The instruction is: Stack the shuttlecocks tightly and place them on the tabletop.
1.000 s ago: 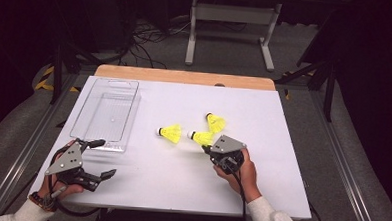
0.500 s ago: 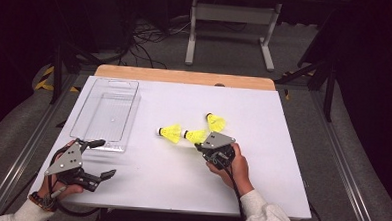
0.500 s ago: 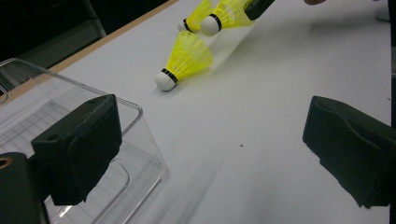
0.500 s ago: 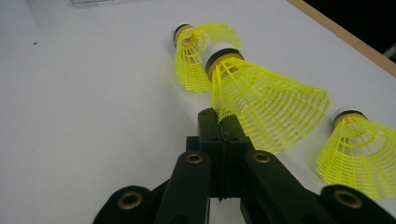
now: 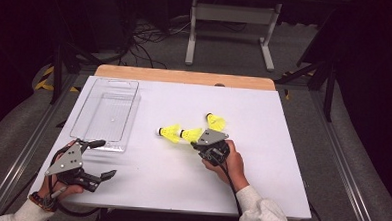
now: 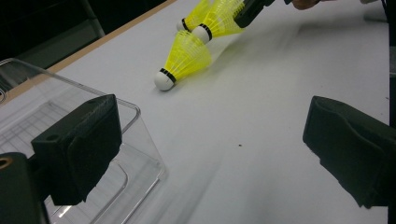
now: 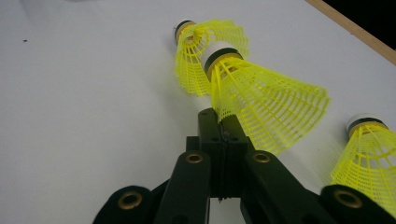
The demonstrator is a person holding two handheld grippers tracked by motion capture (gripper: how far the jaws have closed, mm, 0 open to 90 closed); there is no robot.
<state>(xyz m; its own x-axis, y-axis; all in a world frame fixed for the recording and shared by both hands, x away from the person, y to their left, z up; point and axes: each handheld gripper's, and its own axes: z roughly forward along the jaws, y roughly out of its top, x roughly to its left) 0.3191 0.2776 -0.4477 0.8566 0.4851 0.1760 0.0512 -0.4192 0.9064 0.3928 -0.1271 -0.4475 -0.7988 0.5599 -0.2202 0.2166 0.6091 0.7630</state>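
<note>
Three yellow shuttlecocks lie on the white table (image 5: 282, 159). My right gripper (image 5: 196, 143) is shut, its jaw tips pinching the skirt rim of the middle shuttlecock (image 5: 190, 135); the right gripper view shows that skirt (image 7: 261, 98) meeting the closed tips (image 7: 219, 122). Its cork nose points into the skirt of the left shuttlecock (image 5: 170, 133) (image 7: 198, 56). The third shuttlecock (image 5: 215, 122) (image 7: 369, 149) lies just right of the gripper. My left gripper (image 5: 103, 159) (image 6: 210, 144) rests open at the front left, with nothing between its pads.
A clear plastic tray (image 5: 132, 115) (image 6: 135, 126) stands at the left, with its near corner right by the left gripper. A wooden strip (image 5: 185, 76) edges the table's far side. Beyond it are a metal stand and cables on the floor.
My right gripper has slid a little to the left, and the middle shuttlecock has gone with it, up against the left one. The left gripper has stayed put.
</note>
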